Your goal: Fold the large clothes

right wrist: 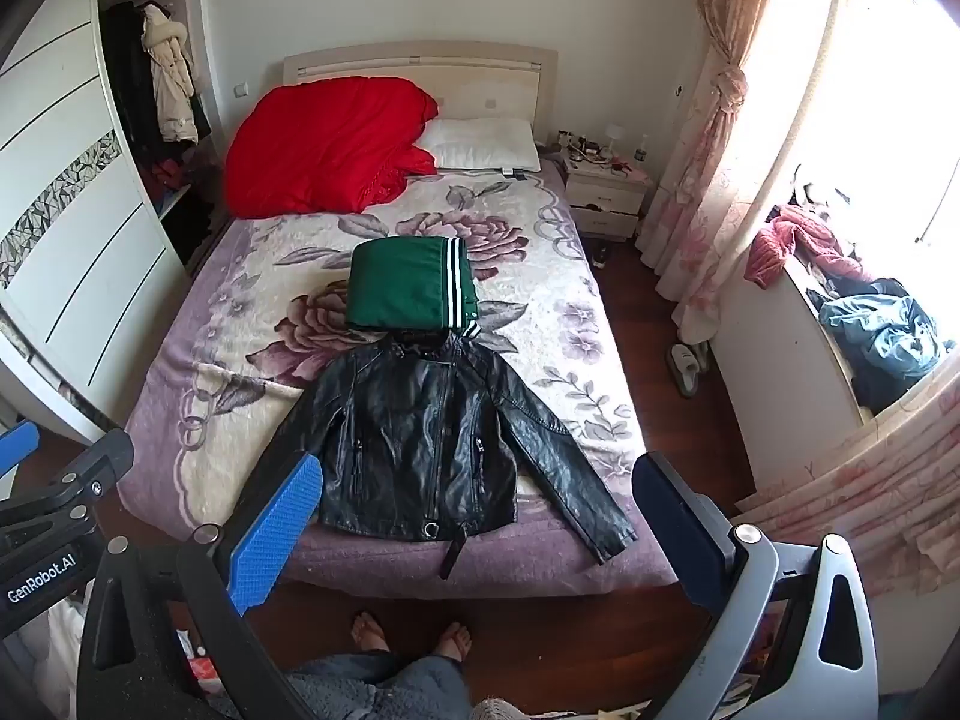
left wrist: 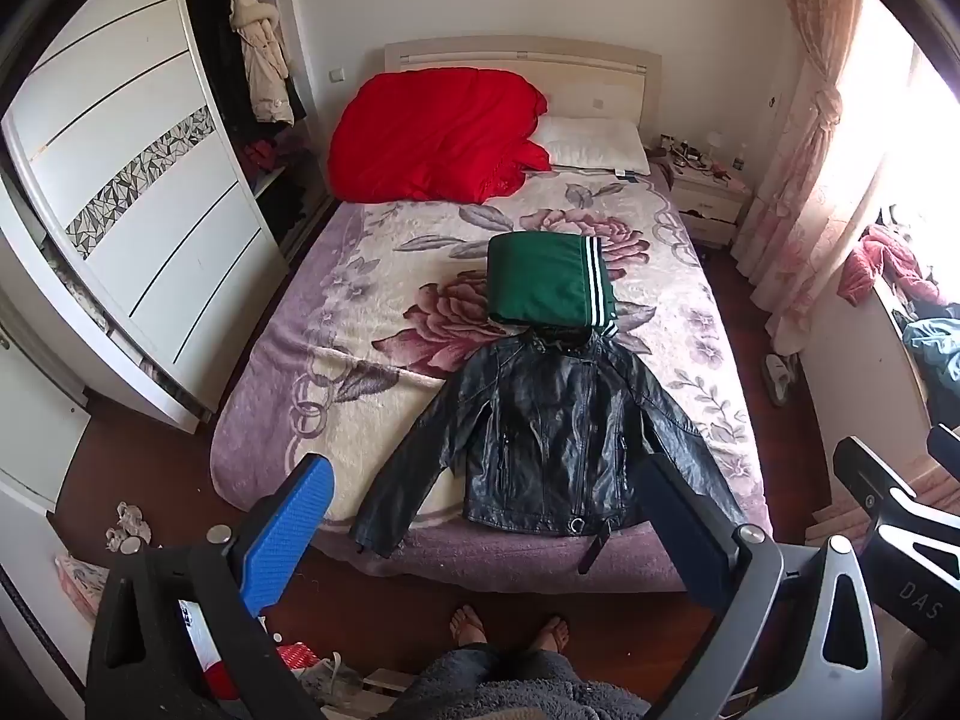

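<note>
Both the left gripper and right gripper gaped wide, empty, above the black leather jacket spread flat at the bed's foot edge.

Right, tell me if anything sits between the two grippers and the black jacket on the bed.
Nothing visible does. The black leather jacket lies spread flat at the bed's near edge, and both the left gripper and right gripper hang open above the floor before it. The folded green garment lies beyond its collar.

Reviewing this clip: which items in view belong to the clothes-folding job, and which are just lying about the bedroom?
Part of the job:
- black leather jacket, spread flat, unfolded
- green folded garment, just behind its collar
- bed as work surface
- left gripper and right gripper, both open, empty

Lying about:
- red quilt
- pillow
- nightstand clutter
- clothes heap by window
- slippers
</note>
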